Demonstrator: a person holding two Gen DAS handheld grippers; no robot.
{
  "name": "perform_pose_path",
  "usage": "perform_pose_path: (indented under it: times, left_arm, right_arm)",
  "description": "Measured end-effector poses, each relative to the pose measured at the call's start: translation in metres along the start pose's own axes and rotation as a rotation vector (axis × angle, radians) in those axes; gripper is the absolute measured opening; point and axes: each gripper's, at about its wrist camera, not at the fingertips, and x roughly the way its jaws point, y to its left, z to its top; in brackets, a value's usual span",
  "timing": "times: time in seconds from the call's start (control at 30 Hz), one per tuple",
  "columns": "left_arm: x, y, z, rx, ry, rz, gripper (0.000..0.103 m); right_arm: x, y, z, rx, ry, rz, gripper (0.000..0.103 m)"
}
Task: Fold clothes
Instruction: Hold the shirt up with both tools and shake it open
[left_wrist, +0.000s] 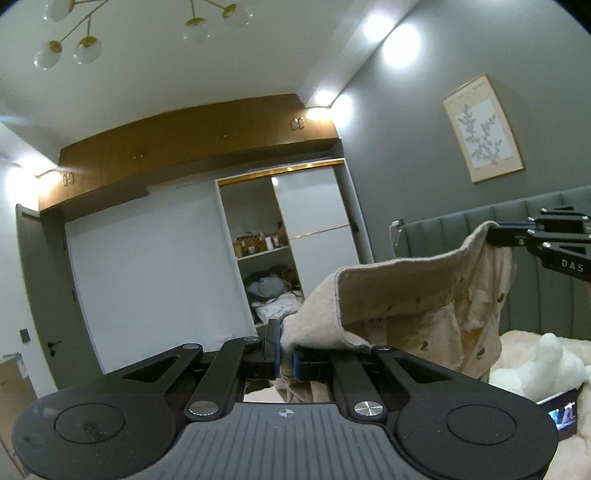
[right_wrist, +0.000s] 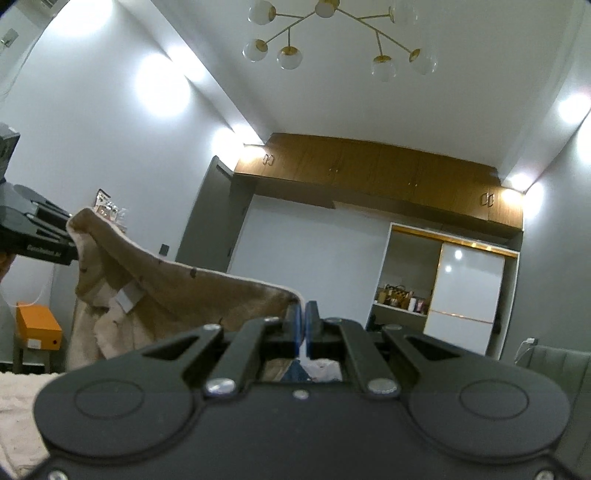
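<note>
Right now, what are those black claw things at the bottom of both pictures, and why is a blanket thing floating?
They are two pinching tools, one in each of a person's hands, with a camera riding on each. The left gripper films one picture, the right gripper the other, so each also sees its partner off to the side. Both are shut on the top edge of a beige dotted garment, holding it up to fold. Below lies a fluffy bed cover with a white plush toy.

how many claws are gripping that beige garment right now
2. The left claw pinches one end of the beige garment's top edge; the right claw pinches the other end, so it hangs between them.
</note>
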Motion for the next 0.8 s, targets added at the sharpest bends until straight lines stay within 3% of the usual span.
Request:
perform_pose_path:
  times: [0.2, 0.5, 0.7, 0.8]
  left_arm:
    - [-0.010, 0.003, 0.004, 0.042, 0.010, -0.094, 0.004]
    - [-0.021, -0.005, -0.012, 0.108, 0.014, -0.173, 0.004]
    - [-0.047, -0.013, -0.011, 0.188, -0.088, -0.159, 0.005]
    - [-0.046, -0.018, -0.024, 0.223, -0.092, -0.145, 0.005]
  right_arm:
    - [-0.007, -0.019, 0.013, 0.008, -0.017, -0.022, 0.001]
    - [-0.024, -0.027, 0.018, -0.038, -0.030, -0.045, 0.001]
    - [-0.071, -0.022, 0.027, -0.096, -0.111, -0.059, 0.001]
    - [-0.077, -0.016, 0.019, -0.122, -0.115, -0.071, 0.001]
